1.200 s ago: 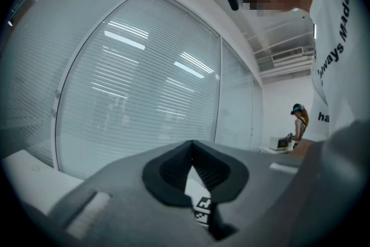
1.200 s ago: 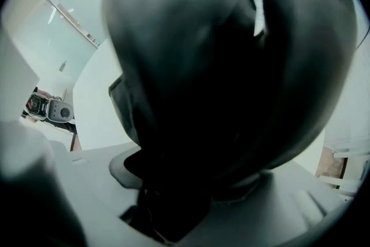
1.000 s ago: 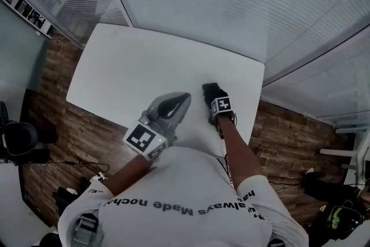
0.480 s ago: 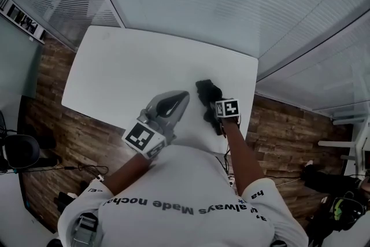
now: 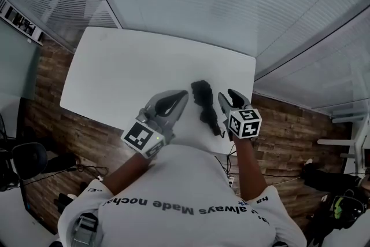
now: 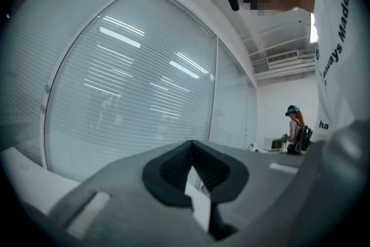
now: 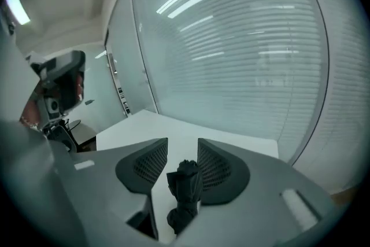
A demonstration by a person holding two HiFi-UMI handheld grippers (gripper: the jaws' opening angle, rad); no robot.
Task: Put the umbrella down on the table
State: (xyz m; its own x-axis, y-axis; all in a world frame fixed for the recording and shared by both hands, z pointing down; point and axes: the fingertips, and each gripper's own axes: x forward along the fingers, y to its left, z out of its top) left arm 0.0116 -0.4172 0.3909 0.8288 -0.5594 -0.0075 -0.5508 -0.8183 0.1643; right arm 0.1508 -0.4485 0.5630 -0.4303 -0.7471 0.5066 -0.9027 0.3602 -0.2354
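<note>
Lifted the right gripper [image 5: 227, 95] off the umbrella [image 5: 203, 104] since a second before: had been low over it, ended up raised and just to its right in the head view. Narrowed the jaws on the way up, down to a middling gap, with nothing pressed between the ribbed dark pads [image 7: 215, 168]. Saw the umbrella only through that gap in the right gripper view, lying beyond and below the tips. Left the umbrella, a short bundle of black crumpled fabric, flat on the smooth white table [image 5: 133, 72], near the edge closest to the person. Held the left gripper [image 5: 184, 95] where it had been, just left of the umbrella: hard grey shells, pad tips met in a point, nothing between them. Carried a square-marker cube [image 5: 244, 123] behind the right jaws. Found slatted blinds [image 5: 231, 8] behind glass past the table's far edge, and wood-plank floor [image 5: 52, 101] around it.
</note>
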